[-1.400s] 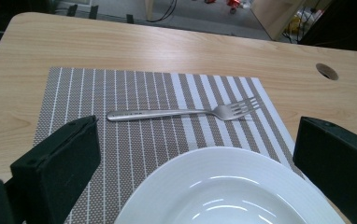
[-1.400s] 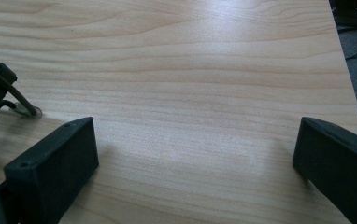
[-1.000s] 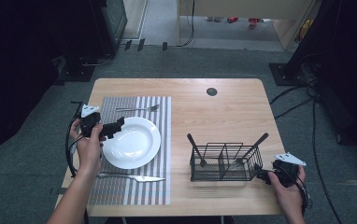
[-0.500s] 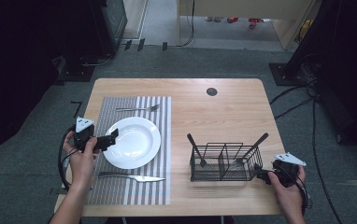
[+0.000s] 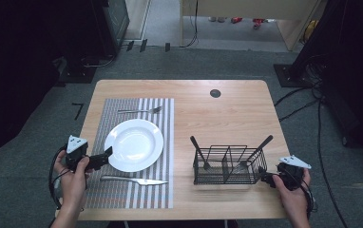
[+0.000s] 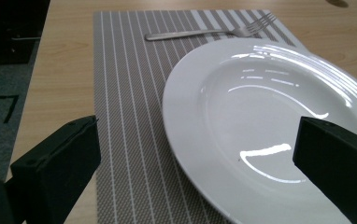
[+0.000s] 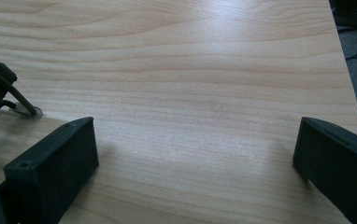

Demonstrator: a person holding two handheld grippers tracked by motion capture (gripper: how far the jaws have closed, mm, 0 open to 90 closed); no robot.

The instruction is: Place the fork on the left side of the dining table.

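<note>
Left tongs (image 5: 107,154), wide open and empty, face a glossy white plate's (image 5: 134,145) rim: rigid, slippery, breakable.

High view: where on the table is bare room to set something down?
Bare wood runs from the striped placemat to the right edge, behind the wire caddy, broken by a dark hole. The placemat is crowded: fork, plate, knife.

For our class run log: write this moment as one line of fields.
left gripper: open, at plate rim | right gripper: open, beside caddy | knife, fork: on placemat
</note>
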